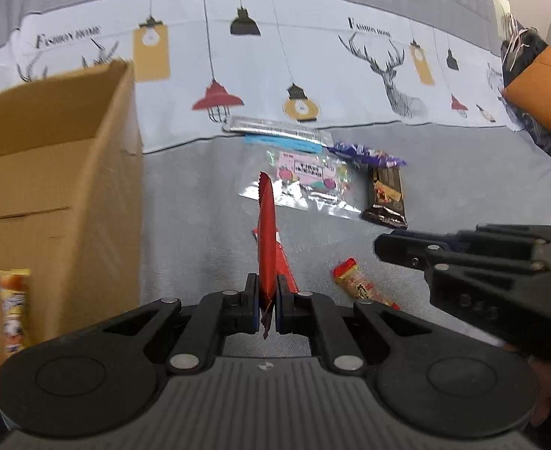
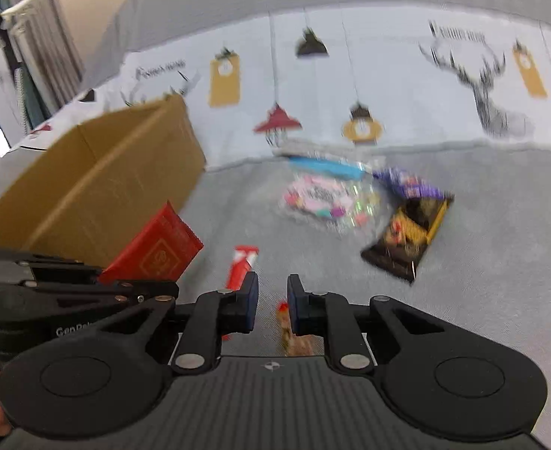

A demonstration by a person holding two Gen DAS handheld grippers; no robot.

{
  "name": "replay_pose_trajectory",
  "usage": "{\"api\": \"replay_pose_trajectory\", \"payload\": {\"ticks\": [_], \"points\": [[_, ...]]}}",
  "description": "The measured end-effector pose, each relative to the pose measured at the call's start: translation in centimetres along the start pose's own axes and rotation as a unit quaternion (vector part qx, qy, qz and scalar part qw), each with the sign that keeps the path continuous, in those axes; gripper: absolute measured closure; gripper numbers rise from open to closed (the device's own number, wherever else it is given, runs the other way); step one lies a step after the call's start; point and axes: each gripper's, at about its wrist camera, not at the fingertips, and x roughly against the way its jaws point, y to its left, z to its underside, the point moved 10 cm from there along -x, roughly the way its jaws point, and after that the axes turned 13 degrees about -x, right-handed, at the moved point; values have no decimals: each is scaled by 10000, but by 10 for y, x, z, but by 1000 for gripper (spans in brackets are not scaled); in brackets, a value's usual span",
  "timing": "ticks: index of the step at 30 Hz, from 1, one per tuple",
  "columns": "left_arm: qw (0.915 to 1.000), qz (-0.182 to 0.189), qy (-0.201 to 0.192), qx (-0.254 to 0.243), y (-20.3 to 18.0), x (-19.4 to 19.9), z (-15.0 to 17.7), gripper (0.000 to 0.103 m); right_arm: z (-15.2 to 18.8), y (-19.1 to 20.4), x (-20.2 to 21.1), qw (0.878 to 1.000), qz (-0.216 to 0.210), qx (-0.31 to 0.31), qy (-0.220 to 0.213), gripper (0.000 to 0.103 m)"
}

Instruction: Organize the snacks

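My left gripper (image 1: 267,285) is shut on a flat red packet (image 1: 266,240), which stands edge-on above the grey bedspread; the right wrist view shows that packet's (image 2: 155,251) face. An open cardboard box (image 1: 50,187) stands to the left. My right gripper (image 2: 273,288) hovers over a small red-tipped snack stick (image 2: 285,322), its jaws drawn close with only a narrow slit and nothing between them. Seen from the left wrist, the stick (image 1: 354,281) lies on the bed below the right gripper (image 1: 382,247). A red-and-white bar (image 2: 243,262) lies beside it.
Farther back lie a clear zip bag of pink sweets (image 1: 305,176), a dark brown packet (image 1: 386,195) and a purple wrapper (image 1: 369,152). A yellow snack packet (image 1: 13,307) leans against the box's near side. An orange cushion (image 1: 545,93) sits at the far right.
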Motion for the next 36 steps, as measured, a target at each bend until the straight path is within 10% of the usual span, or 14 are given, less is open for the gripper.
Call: {"api": "replay_pose_trajectory", "payload": {"ticks": [7,13,18,20,23,36], "points": [[9999,3,139,-24,10,19,28,95,41,-10,-24,9931,855,788,137,99],[9993,173,334,-83,2,-2,58,94,55,-13,-24,9952,845,488,-37,30],[9994,97,317,-35,4,-25,54,93,54,-12,-33,9924,914,818,-84,28],[9992,178,356,-64,0,-36,52,95,52,-18,-42,9945,824,651,-19,33],[9991,160,376,-66,-3,-41,50,96,51,-30,-48,9949,867,505,60,83],[9997,221,-123,22,8,41,27,96,27,19,33,9976,548,-98,-399,86]]}}
